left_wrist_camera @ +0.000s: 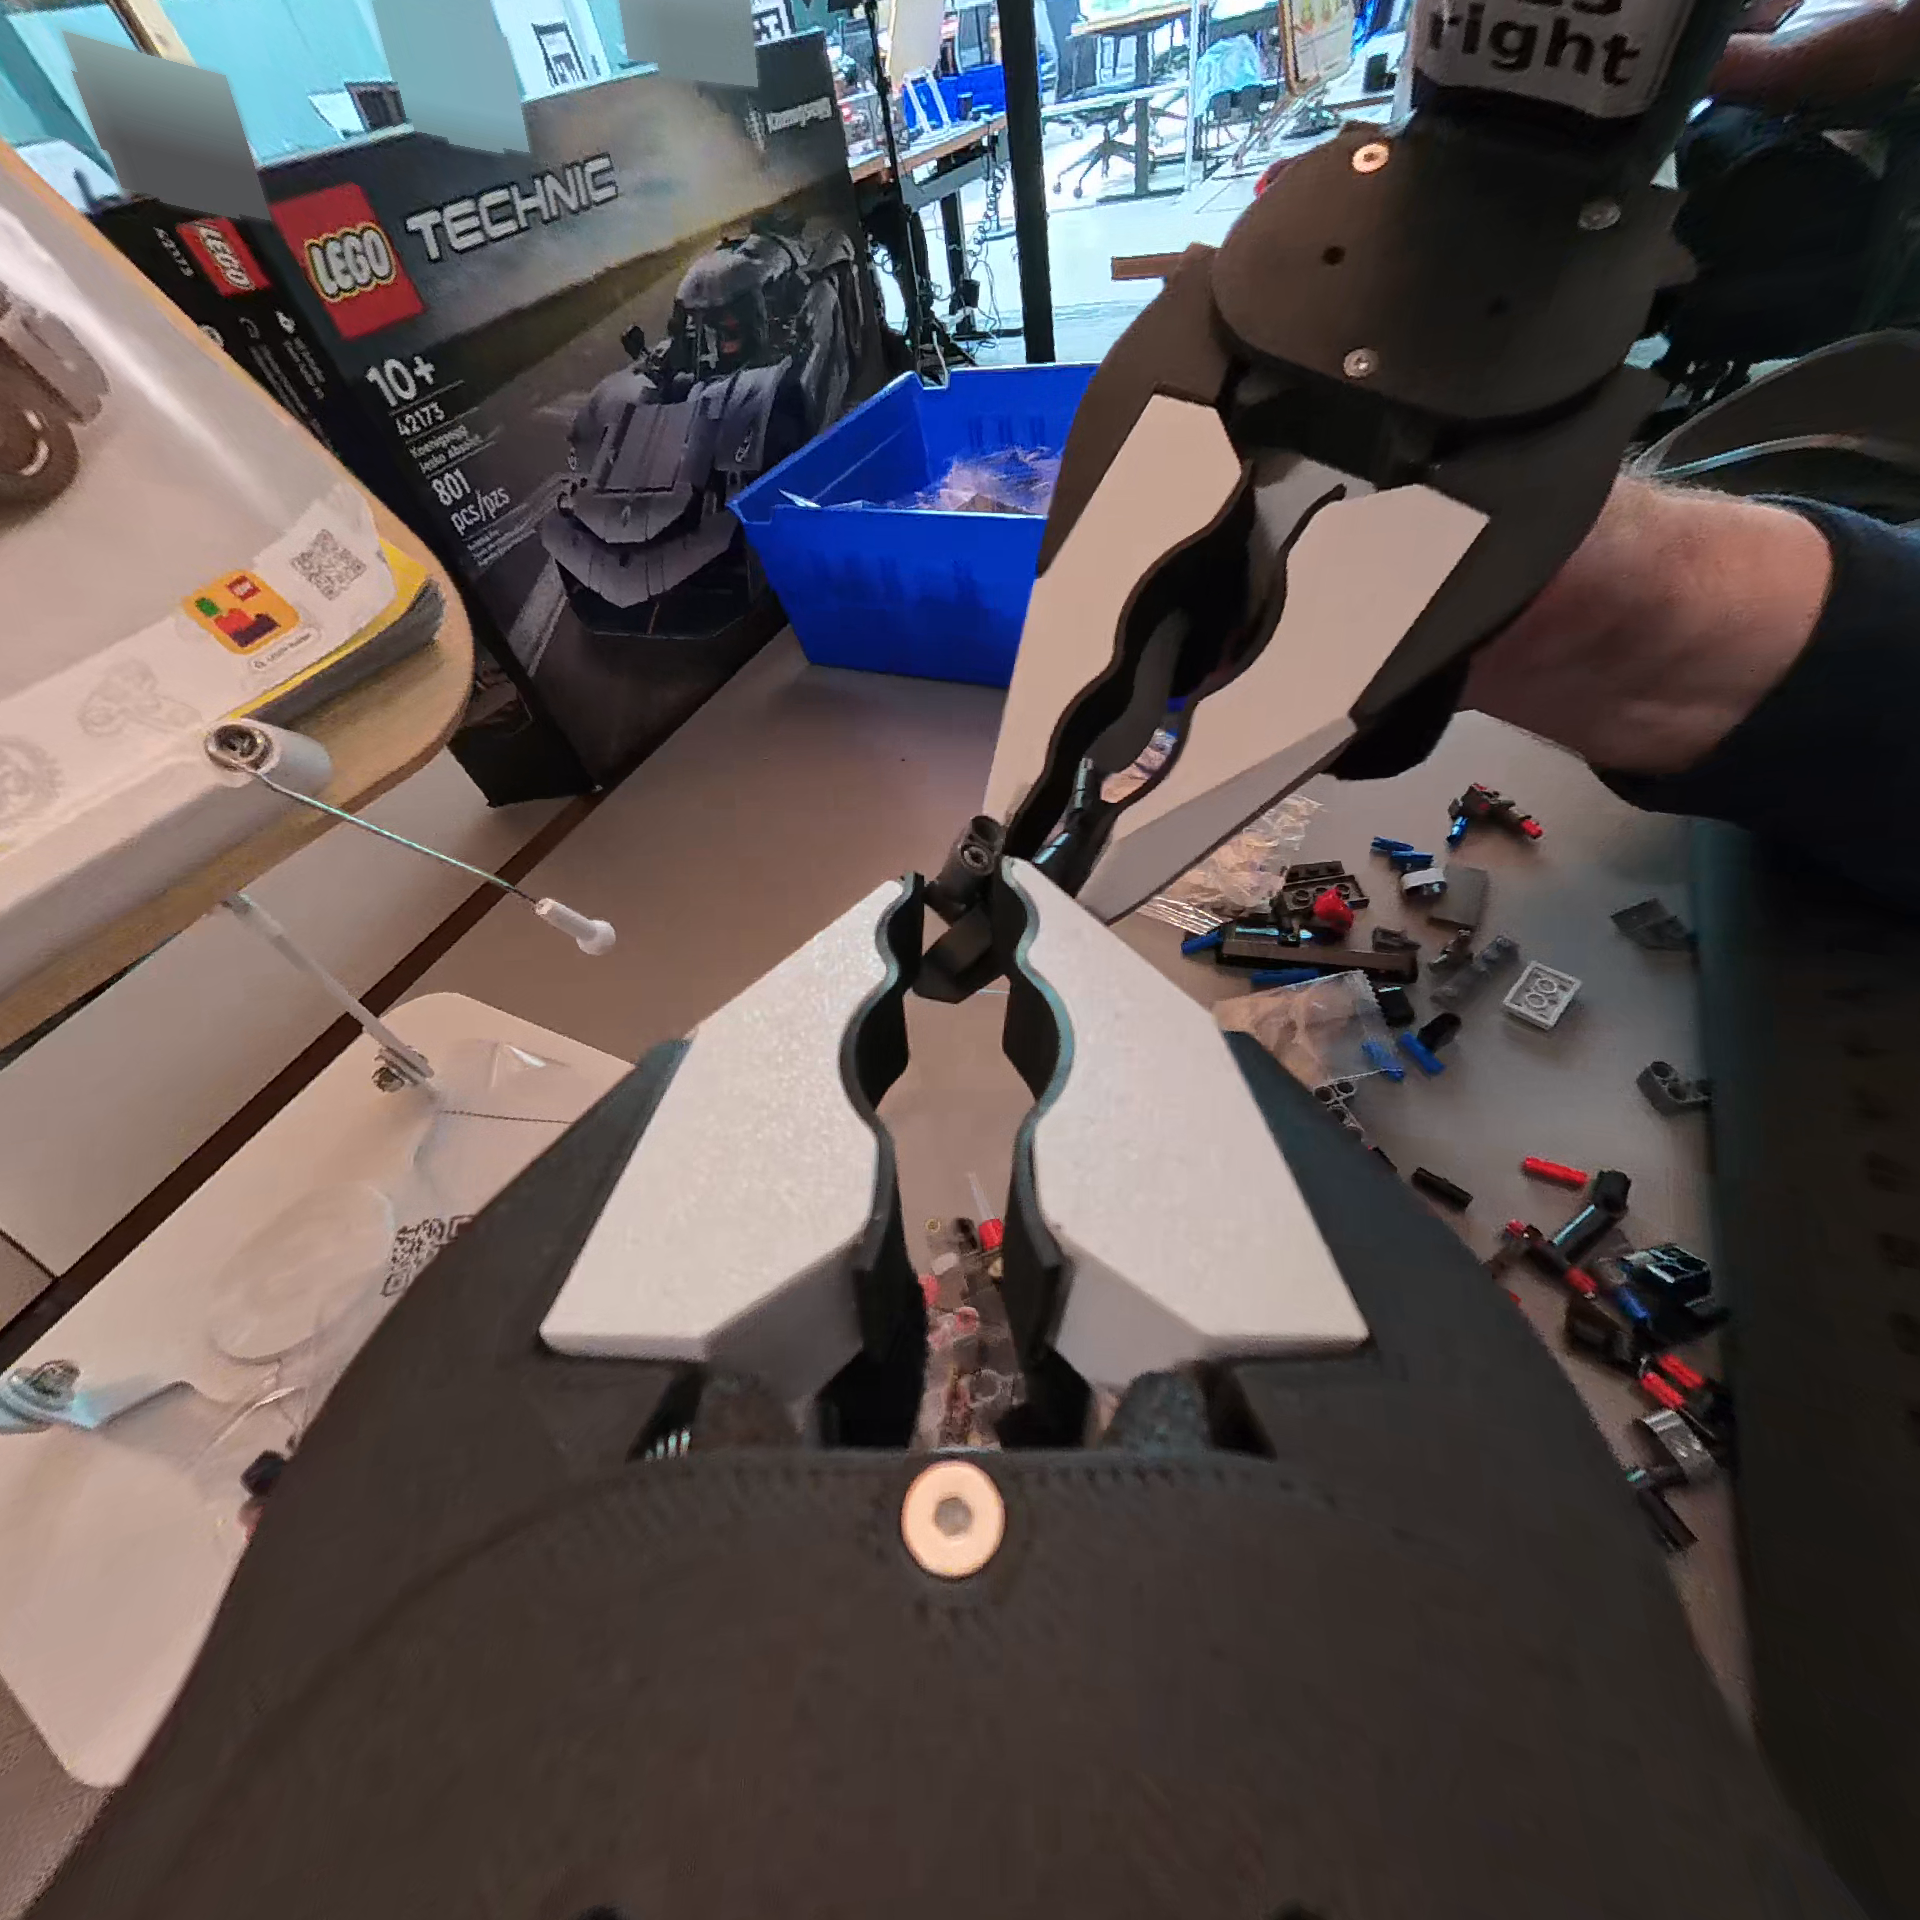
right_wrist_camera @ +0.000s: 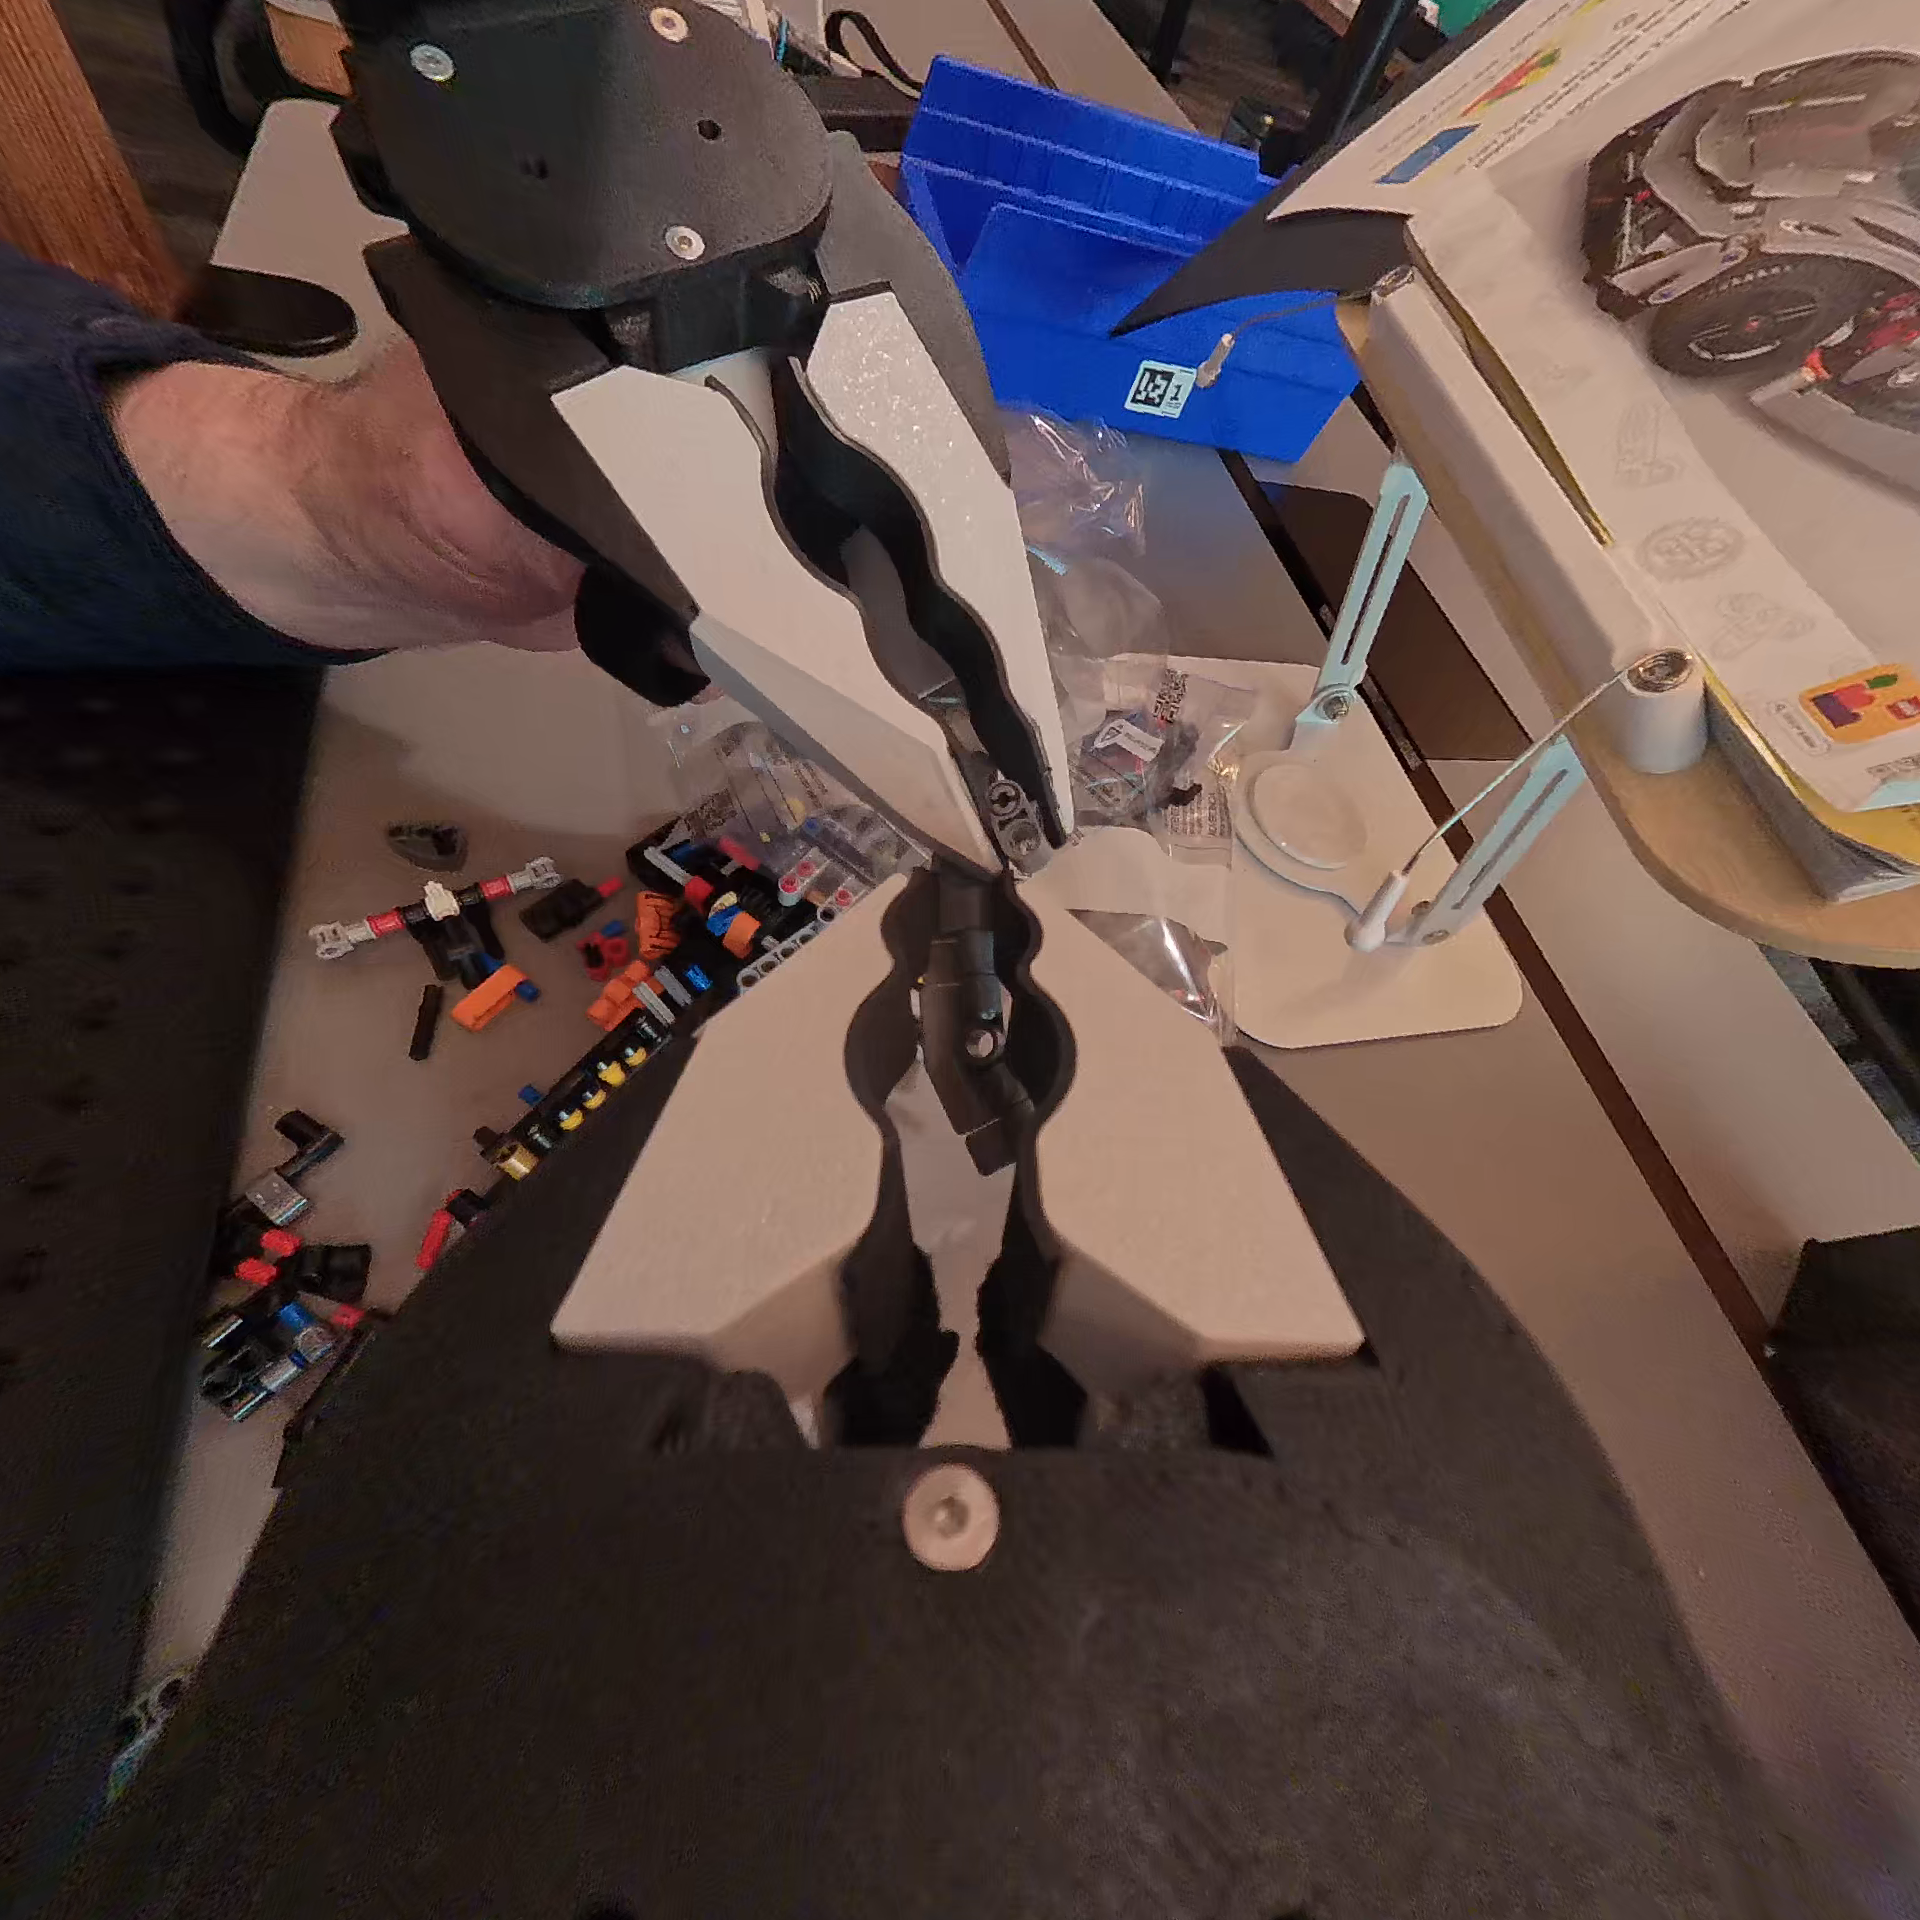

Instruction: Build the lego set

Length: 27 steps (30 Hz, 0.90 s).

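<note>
Here, claws (left_wrist_camera: 961,883) clamping black pieces (left_wrist_camera: 971,857).

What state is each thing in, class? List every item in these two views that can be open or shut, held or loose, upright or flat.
Left gripper: jaws shut on a dark lego piece.
Right gripper: jaws shut on a black lego piece.
Blue bin: open-topped, holding clear bags.
Lego box: standing upright.
Instruction booklet: propped on a stand.
Loose lego pieces: scattered on the table.
</note>
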Motion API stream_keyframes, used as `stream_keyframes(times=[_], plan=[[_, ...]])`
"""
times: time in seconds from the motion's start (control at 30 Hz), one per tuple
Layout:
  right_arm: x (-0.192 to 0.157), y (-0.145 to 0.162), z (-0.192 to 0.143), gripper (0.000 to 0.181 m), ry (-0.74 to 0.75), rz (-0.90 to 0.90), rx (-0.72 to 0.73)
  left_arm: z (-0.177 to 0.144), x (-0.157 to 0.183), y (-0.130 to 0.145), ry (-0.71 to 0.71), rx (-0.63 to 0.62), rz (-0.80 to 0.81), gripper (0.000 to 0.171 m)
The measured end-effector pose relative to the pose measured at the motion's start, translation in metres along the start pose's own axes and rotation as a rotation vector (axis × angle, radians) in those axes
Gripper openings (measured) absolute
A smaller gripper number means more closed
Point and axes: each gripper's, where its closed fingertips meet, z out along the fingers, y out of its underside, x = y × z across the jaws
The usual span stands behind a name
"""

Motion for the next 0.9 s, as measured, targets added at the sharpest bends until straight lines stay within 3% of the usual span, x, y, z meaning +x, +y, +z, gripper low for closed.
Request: stream_keyframes(times=[0.3,0.43,0.53,0.6,0.63,0.9], plan=[[-0.019,0.011,-0.005,0.008,-0.153,-0.013,-0.035,0.000,0.018,0.012,0.134,-0.072,0.049,0.008],[-0.022,0.007,-0.009,0.008,-0.174,-0.013,-0.006,-0.003,0.020,0.006,0.160,-0.050,0.023,0.007],[-0.018,-0.005,-0.013,0.009,-0.152,0.000,0.073,-0.009,0.015,-0.004,0.192,0.017,-0.092,0.007],[-0.011,-0.017,-0.017,0.008,-0.089,-0.019,0.155,-0.013,0.003,-0.005,0.188,0.059,-0.202,0.006],[-0.007,-0.018,-0.019,0.016,-0.051,-0.051,0.154,-0.014,0.002,-0.005,0.214,0.072,-0.259,0.007],[0.002,0.000,0.003,0.026,0.284,-0.456,-0.138,-0.003,-0.003,0.005,0.234,0.053,-0.459,0.008]])
